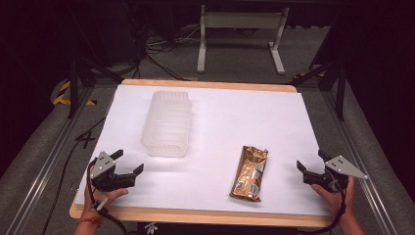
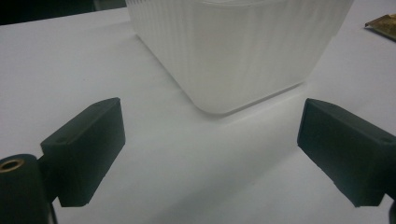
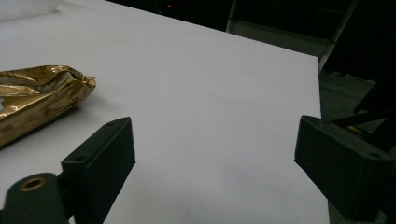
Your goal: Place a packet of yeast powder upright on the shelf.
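- Hovering at about 7 o'clock on the white surface [image 1: 220, 112]: left gripper [image 1: 128, 166], held in the person's left hand [image 1: 98, 196], jaws spread wide and released, with bare surface between them.
- Facing toward 2 o'clock, at the near end of the translucent ribbed container [image 1: 166, 123]; close to it, yet not touching.
- Seen along the left gripper view: both black jaws standing far apart, the container [image 2: 238, 51] rising just beyond them, a strip of white surface and shadow lying between jaw tips and container wall.
- Peeking in at the top right corner of that view: a gold corner of the snack packet [image 2: 384, 24].
- Resting at about 4 o'clock near the surface's right edge: right gripper [image 1: 309, 164], gripped by the right hand [image 1: 337, 193], jaws likewise opened wide, clasping nothing.
- Pointing toward 9 o'clock, at the gold snack packet [image 1: 250, 173]; near, but clearly apart.
- Lying flat at roughly 5 o'clock on the surface: the packet, long axis running front to back, slightly tilted, well apart from the container.
- Shown in the right gripper view: crinkled packet end [image 3: 42, 100] at far left beyond the left jaw, untouched, with plain white surface between the jaws.
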`<state>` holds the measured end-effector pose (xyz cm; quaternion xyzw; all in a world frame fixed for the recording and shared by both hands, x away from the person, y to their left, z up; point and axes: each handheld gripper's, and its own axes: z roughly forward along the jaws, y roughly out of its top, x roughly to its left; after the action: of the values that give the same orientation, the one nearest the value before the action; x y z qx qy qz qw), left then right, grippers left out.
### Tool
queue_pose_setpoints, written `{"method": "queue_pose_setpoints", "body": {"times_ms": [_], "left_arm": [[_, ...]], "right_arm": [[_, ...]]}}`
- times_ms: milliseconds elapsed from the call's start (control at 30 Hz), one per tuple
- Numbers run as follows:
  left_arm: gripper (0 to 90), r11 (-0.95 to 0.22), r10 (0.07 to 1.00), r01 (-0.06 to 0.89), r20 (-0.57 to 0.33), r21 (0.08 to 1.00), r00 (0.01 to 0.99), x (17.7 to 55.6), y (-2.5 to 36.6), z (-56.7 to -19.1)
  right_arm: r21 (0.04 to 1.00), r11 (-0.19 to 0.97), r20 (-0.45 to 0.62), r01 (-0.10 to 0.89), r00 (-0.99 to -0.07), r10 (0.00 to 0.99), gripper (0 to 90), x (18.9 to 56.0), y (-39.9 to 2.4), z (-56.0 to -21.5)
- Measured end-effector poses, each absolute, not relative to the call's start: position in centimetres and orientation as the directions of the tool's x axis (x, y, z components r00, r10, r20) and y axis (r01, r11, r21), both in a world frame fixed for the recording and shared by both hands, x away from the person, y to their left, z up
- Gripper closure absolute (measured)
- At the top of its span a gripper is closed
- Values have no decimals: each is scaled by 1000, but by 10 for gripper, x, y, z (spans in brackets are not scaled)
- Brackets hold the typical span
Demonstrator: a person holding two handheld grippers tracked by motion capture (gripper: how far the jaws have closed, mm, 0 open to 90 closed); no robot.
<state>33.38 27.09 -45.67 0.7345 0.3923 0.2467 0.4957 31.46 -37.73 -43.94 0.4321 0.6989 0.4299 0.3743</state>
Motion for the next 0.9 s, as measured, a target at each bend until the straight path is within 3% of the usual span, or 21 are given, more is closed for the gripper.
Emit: {"method": "queue_pose_setpoints", "body": {"times_ms": [267,533,900], "left_arm": [[90,-220,815,292,11,931,579,334,267,-450],[107,-228,809,296,12,928,587,332,267,-448],[117,-254,812,301,34,919,583,326,264,-447]], "right_arm": [[923,273,-166,273,-358,919,127,311,-376,-437],[924,232,-101,304,-392,914,143,311,-372,-427],[893,244,-16,377,-517,856,186,319,-346,-421]]}}
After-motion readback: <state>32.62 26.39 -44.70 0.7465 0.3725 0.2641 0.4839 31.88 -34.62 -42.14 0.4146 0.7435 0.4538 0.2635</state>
